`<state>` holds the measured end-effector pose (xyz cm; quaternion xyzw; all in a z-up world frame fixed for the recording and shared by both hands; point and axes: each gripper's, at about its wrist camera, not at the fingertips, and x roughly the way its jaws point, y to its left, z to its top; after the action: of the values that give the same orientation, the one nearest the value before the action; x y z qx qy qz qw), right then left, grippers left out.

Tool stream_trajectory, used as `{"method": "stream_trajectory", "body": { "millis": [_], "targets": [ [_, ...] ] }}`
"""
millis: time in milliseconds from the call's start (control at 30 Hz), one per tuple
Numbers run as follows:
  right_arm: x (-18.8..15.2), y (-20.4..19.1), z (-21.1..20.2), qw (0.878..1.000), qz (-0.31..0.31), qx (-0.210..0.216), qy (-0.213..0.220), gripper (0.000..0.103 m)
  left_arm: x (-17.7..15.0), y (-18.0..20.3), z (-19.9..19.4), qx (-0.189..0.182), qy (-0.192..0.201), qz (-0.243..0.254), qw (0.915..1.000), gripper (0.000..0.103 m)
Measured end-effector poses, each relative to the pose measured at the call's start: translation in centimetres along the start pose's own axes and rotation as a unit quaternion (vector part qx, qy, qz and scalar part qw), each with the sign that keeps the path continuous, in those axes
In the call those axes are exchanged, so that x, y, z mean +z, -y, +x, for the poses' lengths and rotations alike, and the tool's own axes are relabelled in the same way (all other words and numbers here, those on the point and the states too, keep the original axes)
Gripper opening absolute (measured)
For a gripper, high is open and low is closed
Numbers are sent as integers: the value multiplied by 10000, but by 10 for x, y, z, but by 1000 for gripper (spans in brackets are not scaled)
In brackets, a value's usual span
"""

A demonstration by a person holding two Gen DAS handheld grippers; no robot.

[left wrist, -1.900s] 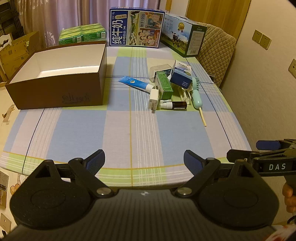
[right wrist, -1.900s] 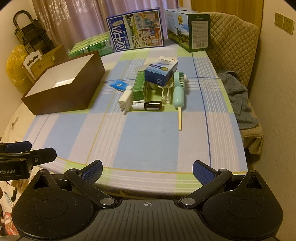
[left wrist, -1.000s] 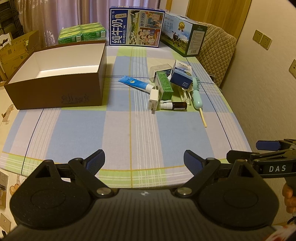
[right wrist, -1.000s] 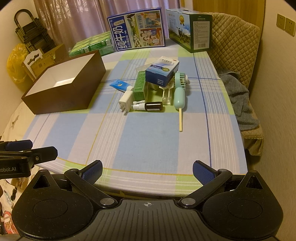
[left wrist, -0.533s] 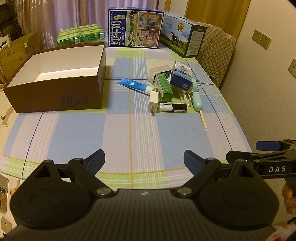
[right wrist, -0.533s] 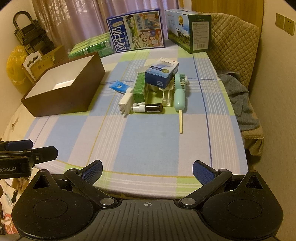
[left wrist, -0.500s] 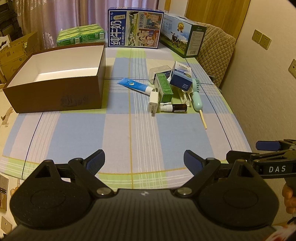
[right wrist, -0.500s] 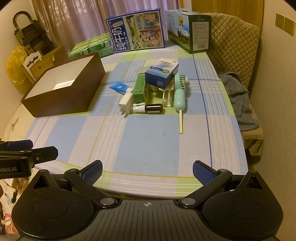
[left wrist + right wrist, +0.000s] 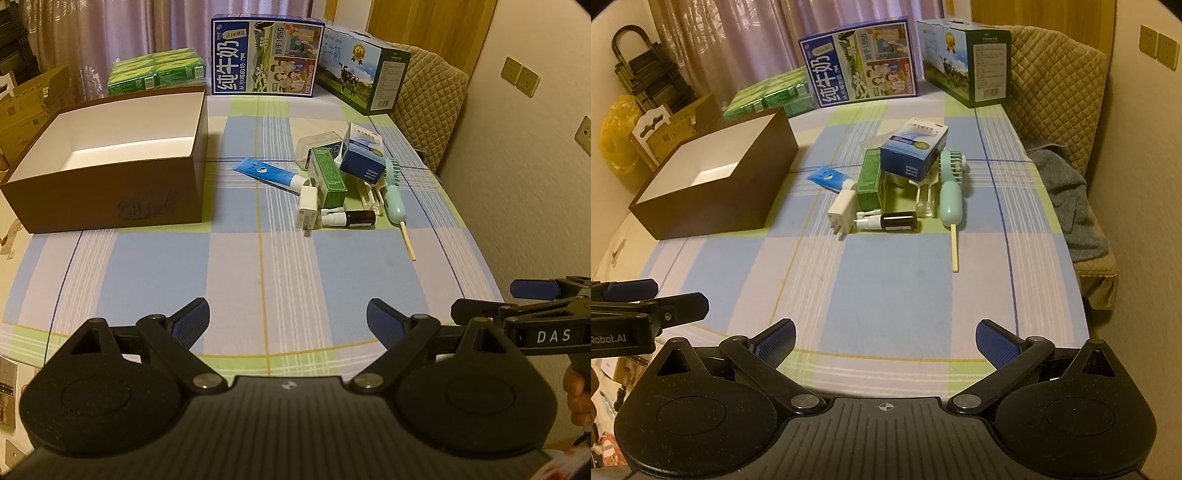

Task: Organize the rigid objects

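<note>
A pile of small items lies mid-table: a blue tube (image 9: 266,174), a white charger plug (image 9: 307,208), a green box (image 9: 327,181), a blue-and-white box (image 9: 362,158), a dark spray bottle (image 9: 351,218), a mint handheld fan (image 9: 394,192) and a wooden stick (image 9: 408,243). An empty brown box (image 9: 110,162) with a white inside stands to the left. My left gripper (image 9: 288,321) hovers open over the table's near edge, far from the pile. My right gripper (image 9: 884,339) is open too, at the near edge, with the pile (image 9: 897,184) ahead of it.
Two large milk cartons (image 9: 266,59) and green packs (image 9: 155,72) stand along the table's far edge. A quilted chair (image 9: 1060,85) with a grey cloth (image 9: 1060,184) sits to the right. The checked tablecloth (image 9: 258,266) stretches between the grippers and the pile.
Both grippers have crept slightly forward toward the table; the objects have not moved and both grippers stay open.
</note>
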<state>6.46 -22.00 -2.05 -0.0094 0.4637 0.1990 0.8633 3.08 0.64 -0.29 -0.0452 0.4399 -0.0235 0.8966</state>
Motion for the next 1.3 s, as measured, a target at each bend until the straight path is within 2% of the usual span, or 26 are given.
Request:
{"method": "stream_trajectory", "body": {
  "millis": [467, 800, 1000, 1300],
  "targets": [
    [3, -1, 2, 10000, -3, 0, -8, 101, 4, -2, 2, 6, -14, -17, 10000, 90],
    [16, -2, 13, 9999, 145, -57, -66, 101, 21, -8, 19, -44, -98, 120, 9999, 89],
    [20, 9, 21, 9995, 277, -126, -57, 101, 33, -5, 38, -75, -144, 271, 9995, 89],
    [36, 29, 44, 9976, 583, -368, 66, 101, 58, -2, 94, -115, -374, 529, 9978, 89]
  ]
}}
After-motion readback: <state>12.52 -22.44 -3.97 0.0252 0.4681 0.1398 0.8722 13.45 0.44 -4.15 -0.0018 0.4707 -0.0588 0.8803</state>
